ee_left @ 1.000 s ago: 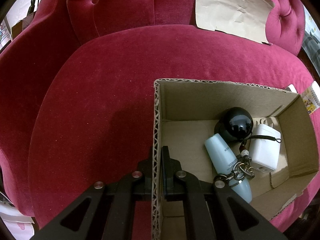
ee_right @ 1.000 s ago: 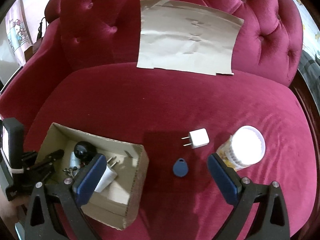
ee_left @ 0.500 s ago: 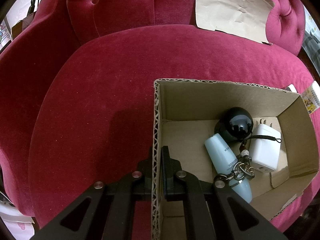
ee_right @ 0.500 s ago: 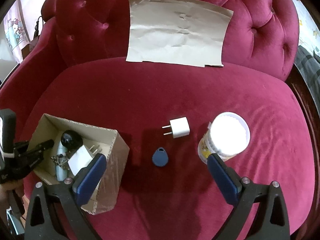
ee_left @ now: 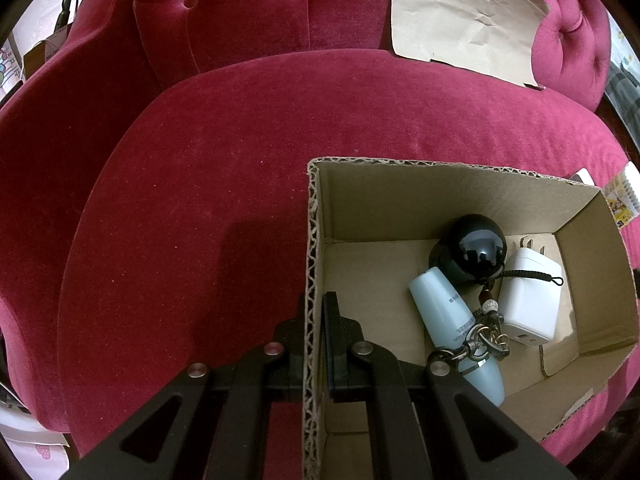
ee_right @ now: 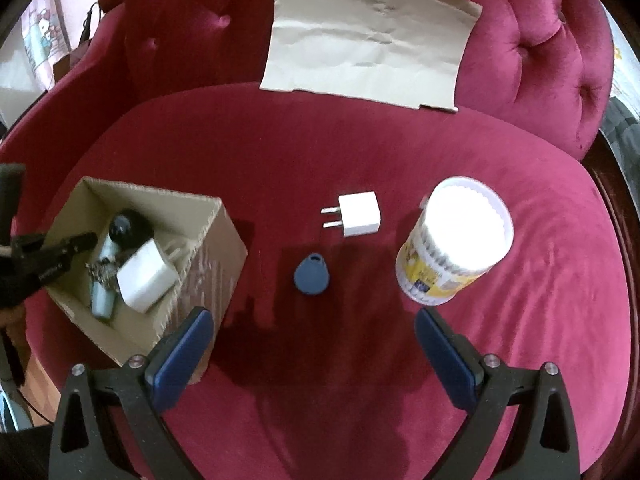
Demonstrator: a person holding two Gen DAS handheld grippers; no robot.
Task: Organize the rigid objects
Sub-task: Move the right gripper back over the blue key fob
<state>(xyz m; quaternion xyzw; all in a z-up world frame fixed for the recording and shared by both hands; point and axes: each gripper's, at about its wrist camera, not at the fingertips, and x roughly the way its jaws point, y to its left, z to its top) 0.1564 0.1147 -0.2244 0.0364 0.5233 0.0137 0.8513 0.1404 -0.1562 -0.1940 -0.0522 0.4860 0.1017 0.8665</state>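
1. Two views, and only one has changed: your right gripper (ee_right: 312,344) has pulled back and up over the last second, so the cardboard box (ee_right: 224,240) now sits further left and the seat items show higher than before; the left wrist view matches the earlier one
2. Your left gripper (ee_left: 314,320) still pinches the box's (ee_left: 314,260) near wall, jaws closed on the corrugated edge with one finger inside and one outside
3. Your right gripper hangs wide open and holds nothing, its blue pads (ee_right: 180,356) well apart above the cushion
4. Inside the box a pale blue tube (ee_left: 454,324) lies with its long axis running from the near right toward the far left, a keyring (ee_left: 480,340) draped across it; beside it are a black dome (ee_left: 474,248) and a white adapter (ee_left: 528,296) with prongs toward the far wall
5. On the seat, the small white plug (ee_right: 360,220) lies flat with prongs pointing left; the blue key fob (ee_right: 311,274) lies just nearer you, its loop end pointing away; the cotton swab tub (ee_right: 456,240) stands to the right, slightly tilted
6. Everything rests on a crimson velvet tufted armchair (ee_right: 400,140), with a sheet of brown paper (ee_right: 368,32) against its backrest
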